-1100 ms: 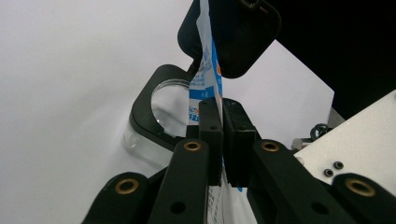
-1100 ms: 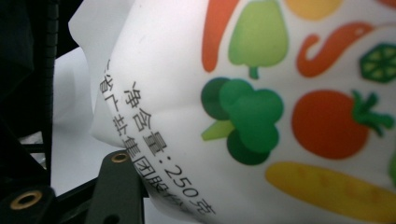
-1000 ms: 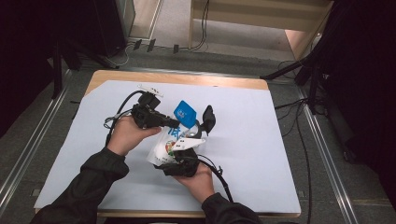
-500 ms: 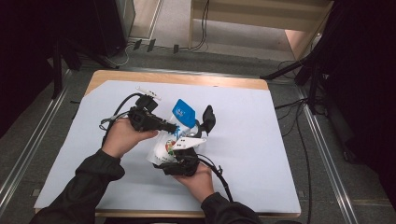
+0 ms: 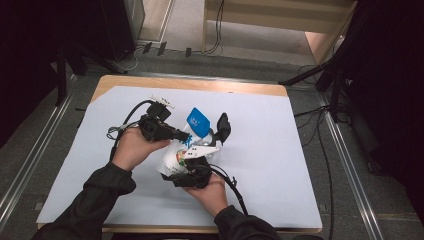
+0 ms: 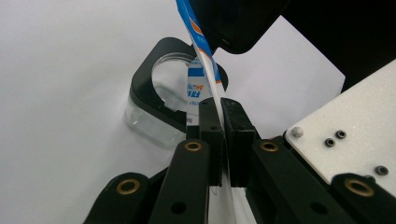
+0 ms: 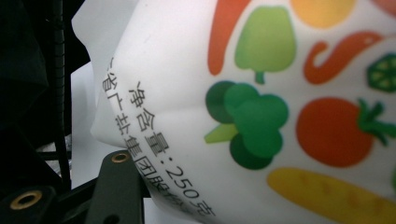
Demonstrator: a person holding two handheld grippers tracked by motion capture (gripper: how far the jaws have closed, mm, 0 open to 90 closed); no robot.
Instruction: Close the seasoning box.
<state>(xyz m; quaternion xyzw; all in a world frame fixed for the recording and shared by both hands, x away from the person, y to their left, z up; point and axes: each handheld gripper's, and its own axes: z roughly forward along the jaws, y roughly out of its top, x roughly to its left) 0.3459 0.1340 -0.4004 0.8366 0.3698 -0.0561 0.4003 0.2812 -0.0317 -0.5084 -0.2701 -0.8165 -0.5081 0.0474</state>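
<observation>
The white salt pouch (image 5: 176, 159), printed with vegetables and a blue top (image 5: 198, 122), is being held off the tabletop (image 5: 280, 150) between both tools, just in front of a clear jar with a black lid (image 5: 222, 128). The right hand-held gripper (image 5: 189, 172) is cradling the pouch's body from below, its jaws standing about half apart around the bulging pack, presumably to keep the weight steady. The left hand-held gripper (image 6: 219, 116) is pinching the pouch's thin top edge (image 6: 205, 70), its jaws pressed fully together on the film after just closing further; that pairing looks suited to tearing the pack open or tipping it toward the jar.

The left gripper view is showing what the high view cannot: the film clamped flat between the pads, and the jar's open black collar (image 6: 154, 70) right behind it. The right gripper view is giving the pouch's print close up (image 7: 261, 121), broccoli, tomato and a weight line, though whether its pads are truly pressing is hard to tell there.
</observation>
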